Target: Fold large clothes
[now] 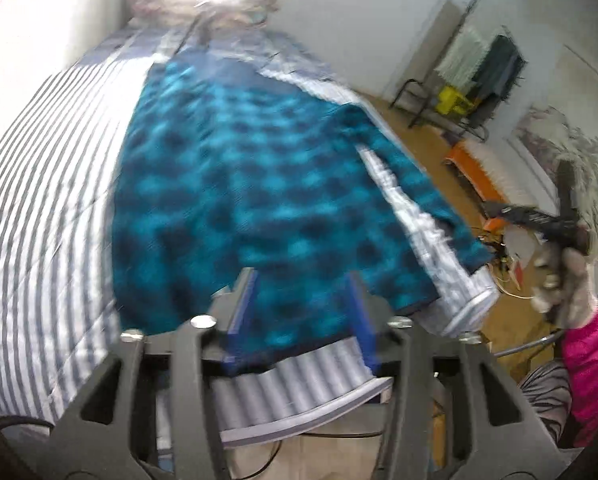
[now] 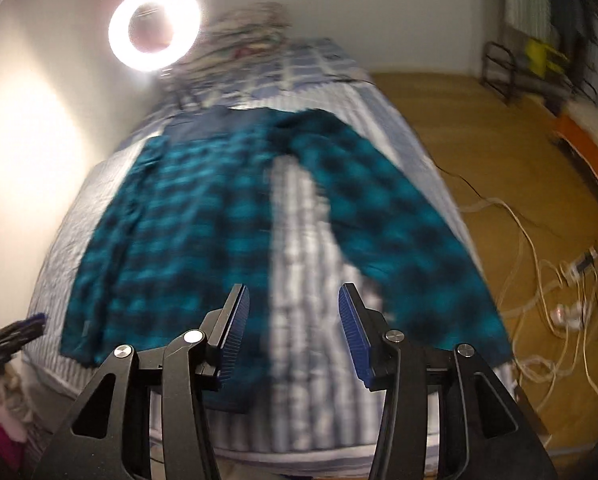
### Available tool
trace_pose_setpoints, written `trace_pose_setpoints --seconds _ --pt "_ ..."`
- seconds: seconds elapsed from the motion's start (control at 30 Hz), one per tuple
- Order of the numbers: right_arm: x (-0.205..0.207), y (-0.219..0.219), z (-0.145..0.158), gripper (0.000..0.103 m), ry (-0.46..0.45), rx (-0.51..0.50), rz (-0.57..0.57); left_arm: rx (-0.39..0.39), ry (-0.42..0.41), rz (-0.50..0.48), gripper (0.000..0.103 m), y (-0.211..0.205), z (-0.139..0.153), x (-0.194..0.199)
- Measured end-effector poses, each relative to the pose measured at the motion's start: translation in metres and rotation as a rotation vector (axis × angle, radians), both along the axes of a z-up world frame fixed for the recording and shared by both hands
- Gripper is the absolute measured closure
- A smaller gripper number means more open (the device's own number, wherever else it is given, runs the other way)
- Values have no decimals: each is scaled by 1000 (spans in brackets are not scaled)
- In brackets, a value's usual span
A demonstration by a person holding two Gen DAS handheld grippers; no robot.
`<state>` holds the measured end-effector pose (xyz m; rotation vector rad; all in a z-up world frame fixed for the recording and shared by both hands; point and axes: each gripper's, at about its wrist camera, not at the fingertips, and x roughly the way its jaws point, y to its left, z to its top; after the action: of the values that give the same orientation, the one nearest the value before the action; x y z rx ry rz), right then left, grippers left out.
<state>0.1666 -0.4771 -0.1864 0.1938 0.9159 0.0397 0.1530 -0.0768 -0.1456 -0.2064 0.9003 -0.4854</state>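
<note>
Teal-and-black checked flannel, a large shirt [image 2: 203, 216], is lying spread along the striped bed [image 2: 299, 248], body flat and one sleeve [image 2: 399, 216] angling out toward the bed's floor-side edge. We are judging the fold as barely begun: the garment is laid out, but the sleeve is not yet brought in and no lengthwise or crosswise fold is showing. We are holding the left tool [image 1: 299, 312] parted over the hem with nothing pressed between its blue pads, and the right tool [image 2: 295, 332] likewise spread, gripping nothing, hovering over bare sheet between body and sleeve. The right view is giving us the whole shirt, the ring light [image 2: 155, 26] and the cables on the floor [image 2: 547, 280]. The left view alone is showing the gloved right hand [image 1: 567, 280] with its pink sleeve beside the bed.
</note>
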Motion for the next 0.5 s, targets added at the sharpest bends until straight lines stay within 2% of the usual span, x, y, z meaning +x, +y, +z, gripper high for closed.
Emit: trace_pose_setpoints --seconds 0.1,0.27,0.4,0.5 --pt "-5 -35 -11 58 16 -2 -77 -17 -22 -88 54 -32 21 9" --pt "-15 -85 -25 58 70 0 -169 -95 -28 -123 54 -63 36 31" --pt "-22 -127 -36 57 81 76 -259 -112 -14 -95 54 -68 21 46" --pt "-21 -151 -56 58 117 117 -318 -80 24 -89 54 -67 3 52"
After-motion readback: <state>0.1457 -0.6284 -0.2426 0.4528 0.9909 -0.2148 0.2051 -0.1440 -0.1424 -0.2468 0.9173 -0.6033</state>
